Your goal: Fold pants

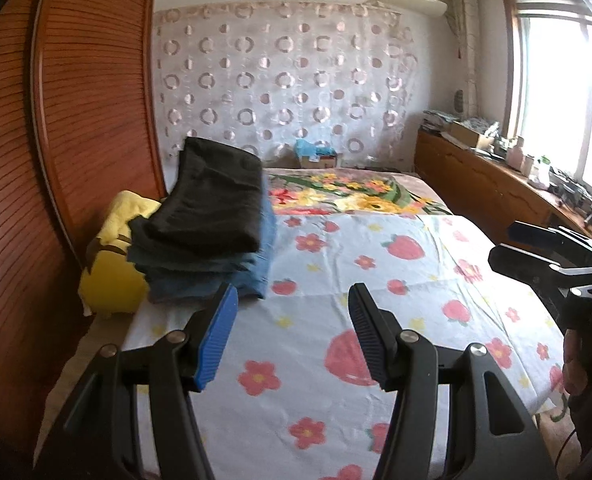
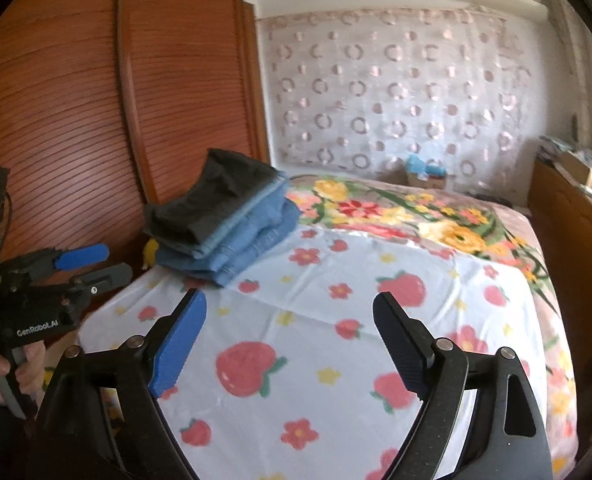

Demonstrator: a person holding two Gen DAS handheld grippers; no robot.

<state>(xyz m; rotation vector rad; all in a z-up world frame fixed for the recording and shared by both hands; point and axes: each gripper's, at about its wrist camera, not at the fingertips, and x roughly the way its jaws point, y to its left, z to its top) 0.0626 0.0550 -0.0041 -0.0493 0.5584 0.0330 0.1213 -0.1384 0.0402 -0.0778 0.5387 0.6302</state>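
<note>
A stack of folded pants lies at the bed's left side: black pants (image 1: pixel 216 196) (image 2: pixel 216 196) on top, blue jeans (image 1: pixel 216 276) (image 2: pixel 252 236) beneath. My left gripper (image 1: pixel 293 296) is open over the strawberry sheet (image 1: pixel 376 280), just right of and in front of the stack, with nothing between its fingers. My right gripper (image 2: pixel 290 300) is open wide over the same sheet (image 2: pixel 336 264) and also holds nothing. Each gripper shows in the other's view: the right gripper (image 1: pixel 502 245) at the right edge, the left gripper (image 2: pixel 118 262) at the left with a hand on its handle.
A yellow plush cushion (image 1: pixel 112 264) sits behind the stack against the slatted wooden wardrobe (image 1: pixel 76 100). A floral blanket (image 1: pixel 356 196) covers the far end of the bed. A cluttered wooden cabinet (image 1: pixel 476 188) runs along the right under a bright window (image 1: pixel 556 92).
</note>
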